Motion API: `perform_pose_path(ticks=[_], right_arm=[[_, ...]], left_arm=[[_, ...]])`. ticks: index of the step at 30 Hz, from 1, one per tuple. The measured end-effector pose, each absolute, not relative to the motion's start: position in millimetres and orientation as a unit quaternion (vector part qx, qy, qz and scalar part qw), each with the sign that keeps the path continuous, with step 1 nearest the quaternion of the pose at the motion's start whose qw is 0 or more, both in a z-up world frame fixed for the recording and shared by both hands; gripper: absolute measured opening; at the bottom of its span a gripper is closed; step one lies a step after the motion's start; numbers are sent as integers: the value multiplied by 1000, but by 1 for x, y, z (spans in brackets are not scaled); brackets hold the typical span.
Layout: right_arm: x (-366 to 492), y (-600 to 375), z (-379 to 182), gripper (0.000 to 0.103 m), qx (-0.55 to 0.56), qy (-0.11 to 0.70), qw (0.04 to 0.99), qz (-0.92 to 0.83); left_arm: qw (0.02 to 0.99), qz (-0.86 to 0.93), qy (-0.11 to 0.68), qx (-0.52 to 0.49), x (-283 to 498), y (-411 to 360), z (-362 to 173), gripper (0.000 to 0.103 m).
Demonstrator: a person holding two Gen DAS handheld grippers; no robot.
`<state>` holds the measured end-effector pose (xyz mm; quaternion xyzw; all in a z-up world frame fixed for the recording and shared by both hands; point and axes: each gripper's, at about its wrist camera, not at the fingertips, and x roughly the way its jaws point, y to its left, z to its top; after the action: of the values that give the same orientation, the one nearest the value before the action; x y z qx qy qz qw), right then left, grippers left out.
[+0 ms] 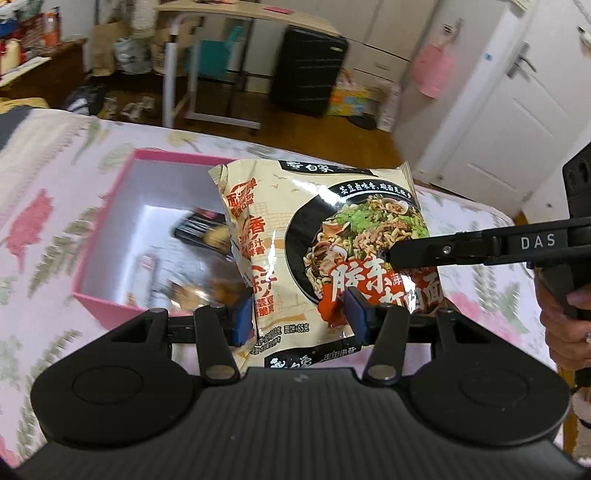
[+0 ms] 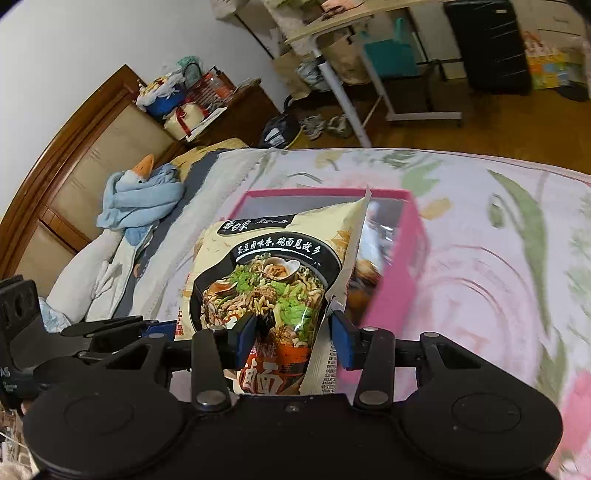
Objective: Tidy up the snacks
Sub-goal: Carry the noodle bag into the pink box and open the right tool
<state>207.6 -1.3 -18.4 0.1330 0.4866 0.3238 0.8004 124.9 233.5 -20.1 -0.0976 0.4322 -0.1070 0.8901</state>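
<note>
A cream instant noodle packet [image 1: 325,236] with a black bowl picture is held above the bed by both grippers. My left gripper [image 1: 299,317] is shut on its lower part. My right gripper [image 2: 291,336] is shut on the same packet [image 2: 273,273]; its fingers [image 1: 424,253] reach in from the right in the left wrist view. Behind and under the packet stands an open pink box [image 1: 110,206] with dark snack packs [image 1: 201,230] blurred inside. The box also shows in the right wrist view [image 2: 402,266].
The box sits on a bed with a pink floral cover [image 2: 498,258]. A goose plush with a blue scarf [image 2: 140,192] lies by the wooden headboard [image 2: 66,155]. Beyond the bed are a desk [image 1: 236,14], a black suitcase [image 1: 306,70] and a white door [image 1: 517,103].
</note>
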Motion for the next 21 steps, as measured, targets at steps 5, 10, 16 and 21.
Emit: perform_pose_path(ticks=[5, 10, 16, 21], right_arm=[[236, 33, -36, 50, 139, 514, 784, 319], [257, 55, -58, 49, 154, 541, 769, 305], [265, 69, -74, 51, 149, 552, 763, 302], [250, 60, -74, 53, 128, 544, 769, 310]], left_arm=[[891, -77, 438, -94, 152, 263, -31, 51], [884, -63, 457, -82, 180, 282, -53, 50], [880, -51, 468, -69, 203, 290, -69, 50], [903, -16, 430, -7, 187, 272, -70, 54]])
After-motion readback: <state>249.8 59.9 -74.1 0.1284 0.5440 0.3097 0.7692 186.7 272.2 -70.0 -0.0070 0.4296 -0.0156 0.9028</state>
